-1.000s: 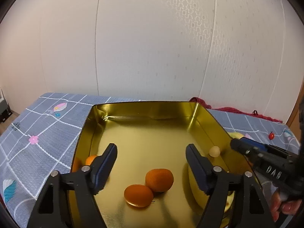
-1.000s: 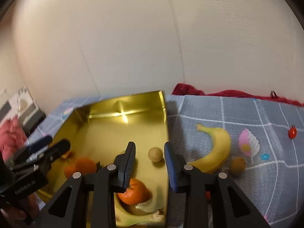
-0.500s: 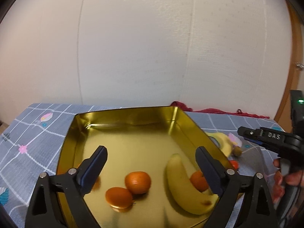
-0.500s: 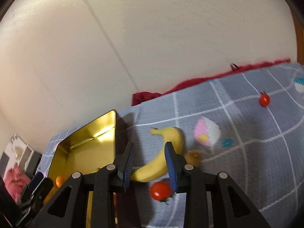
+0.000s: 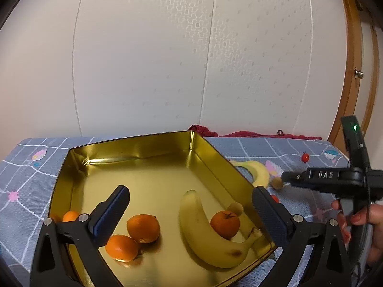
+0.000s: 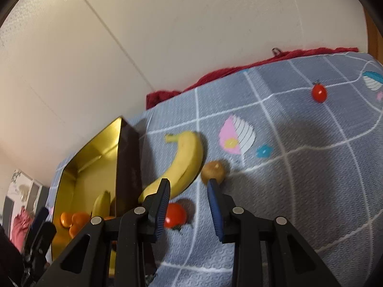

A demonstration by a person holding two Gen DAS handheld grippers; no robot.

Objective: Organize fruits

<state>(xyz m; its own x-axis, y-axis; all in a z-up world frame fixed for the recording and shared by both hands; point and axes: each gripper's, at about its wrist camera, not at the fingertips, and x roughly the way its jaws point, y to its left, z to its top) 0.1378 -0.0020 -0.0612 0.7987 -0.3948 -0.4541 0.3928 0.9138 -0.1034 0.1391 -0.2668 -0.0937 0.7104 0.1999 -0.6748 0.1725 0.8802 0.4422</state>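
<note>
Both grippers' ribbed fingers (image 5: 112, 212) stand apart, empty, near glossy gold tin (image 5: 134, 146).

the tin (image 5: 134, 148) under the left gripper (image 5: 189, 201) is shiny gold inside and dark brown outside. in it lie orange mandarins (image 5: 143, 227) and a yellow banana (image 5: 203, 229) with brown spots. ahead of the right gripper (image 6: 189, 198), whose pads are blue on black arms, the cloth (image 6: 299, 172) is grey-blue with white grid lines and pink and teal motifs; a red tomato (image 6: 176, 216) lies on it.
</note>
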